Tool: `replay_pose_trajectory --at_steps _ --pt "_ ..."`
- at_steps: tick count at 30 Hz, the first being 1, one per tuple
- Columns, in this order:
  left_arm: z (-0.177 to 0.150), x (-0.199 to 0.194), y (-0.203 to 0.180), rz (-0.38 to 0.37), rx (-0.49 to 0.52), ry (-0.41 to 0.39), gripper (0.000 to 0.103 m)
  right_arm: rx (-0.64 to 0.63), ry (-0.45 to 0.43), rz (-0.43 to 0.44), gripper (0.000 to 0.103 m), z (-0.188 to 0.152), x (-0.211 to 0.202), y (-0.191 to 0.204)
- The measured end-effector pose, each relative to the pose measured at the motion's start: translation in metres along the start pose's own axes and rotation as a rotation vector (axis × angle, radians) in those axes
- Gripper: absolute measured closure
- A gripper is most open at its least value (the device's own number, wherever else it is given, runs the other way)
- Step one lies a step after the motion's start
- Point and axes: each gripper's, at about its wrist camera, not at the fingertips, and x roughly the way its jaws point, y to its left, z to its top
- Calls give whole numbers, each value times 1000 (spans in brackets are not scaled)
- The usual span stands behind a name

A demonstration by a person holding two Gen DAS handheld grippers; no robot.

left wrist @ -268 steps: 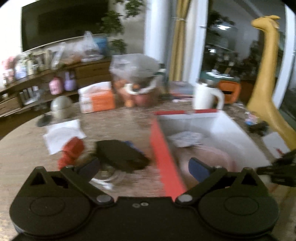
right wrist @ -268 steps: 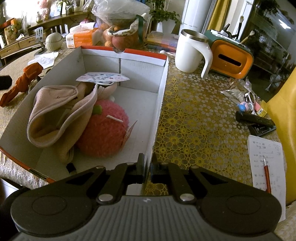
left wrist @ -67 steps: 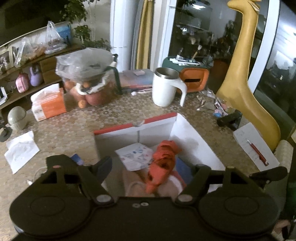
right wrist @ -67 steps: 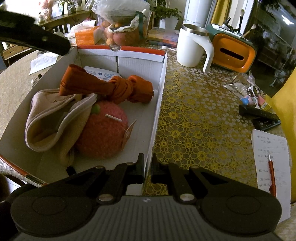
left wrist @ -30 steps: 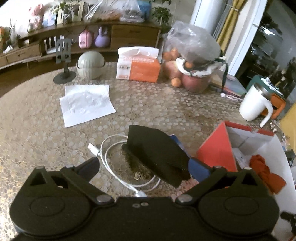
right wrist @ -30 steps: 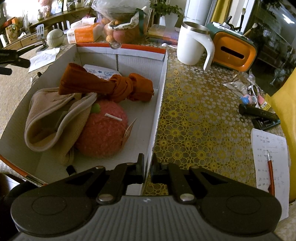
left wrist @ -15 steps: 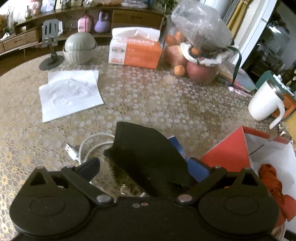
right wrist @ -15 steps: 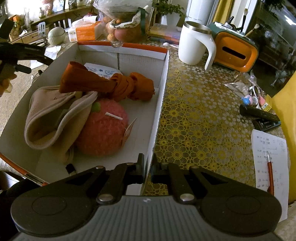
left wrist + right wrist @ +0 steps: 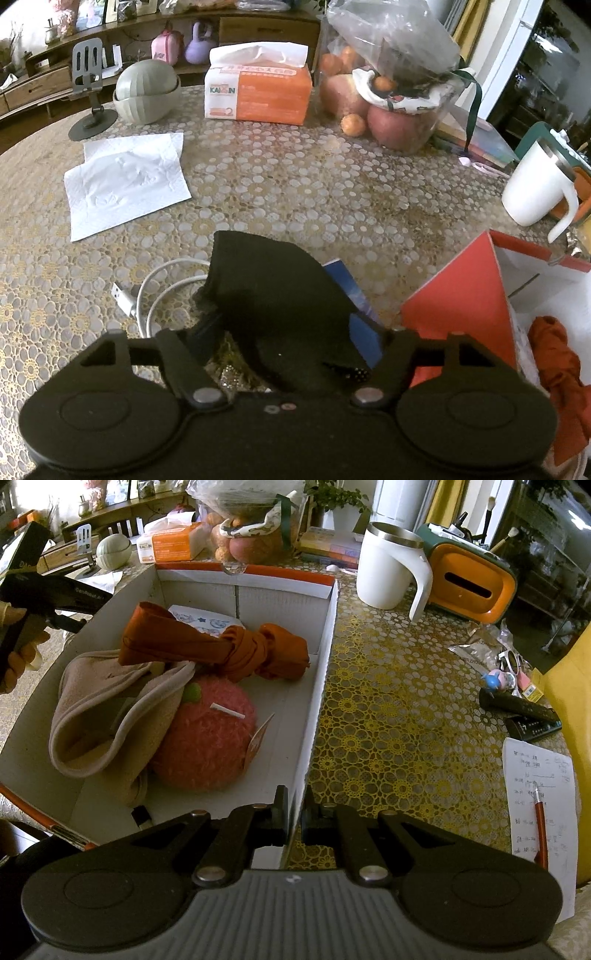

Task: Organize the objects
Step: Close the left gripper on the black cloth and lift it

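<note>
Lace-patterned cloth covered the tabletop (image 9: 303,192), which was crowded along its far side with a tissue box (image 9: 258,92), a bag of fruit (image 9: 391,85) and a white mug (image 9: 535,192). Nearer, a black cloth (image 9: 273,295) lay crumpled over a white cable (image 9: 155,291) and a blue booklet (image 9: 351,291), just beside the orange outer wall of the cardboard box (image 9: 458,295). The left tool (image 9: 291,343) pointed steeply down at that cloth, its jaws closing with the dark fabric between them, though I could not tell whether the pads were pressing on it. A loose paper napkin (image 9: 125,184) lay well apart from it. From the other side, the right tool (image 9: 293,812) was closed, gripping the box's near white wall by its edge. Inside the box sat a knotted orange cloth (image 9: 221,646), a beige cloth (image 9: 110,709) and a fuzzy pink ball (image 9: 207,742), the orange piece lying across the other two. A hand (image 9: 18,653) showed at the edge holding the left tool.
</note>
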Motion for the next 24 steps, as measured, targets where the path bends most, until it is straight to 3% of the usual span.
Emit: replay_pose_trajectory --at_steps 6,8,11,21,24 --pt "1 -4 1 -15 6 -7 67 3 -1 0 97 0 0 0" --pt "0 -6 -1 -21 15 -10 86 4 -1 1 97 0 0 0" --pt "-1 -9 -4 -26 40 -20 102 4 -2 0 97 0 0 0" --pt "1 -33 -3 -80 45 -48 103 2 -6 -2 97 -1 -1 -1" --pt "3 -33 -4 -62 42 -43 89 1 -8 -1 97 -1 -1 -2"
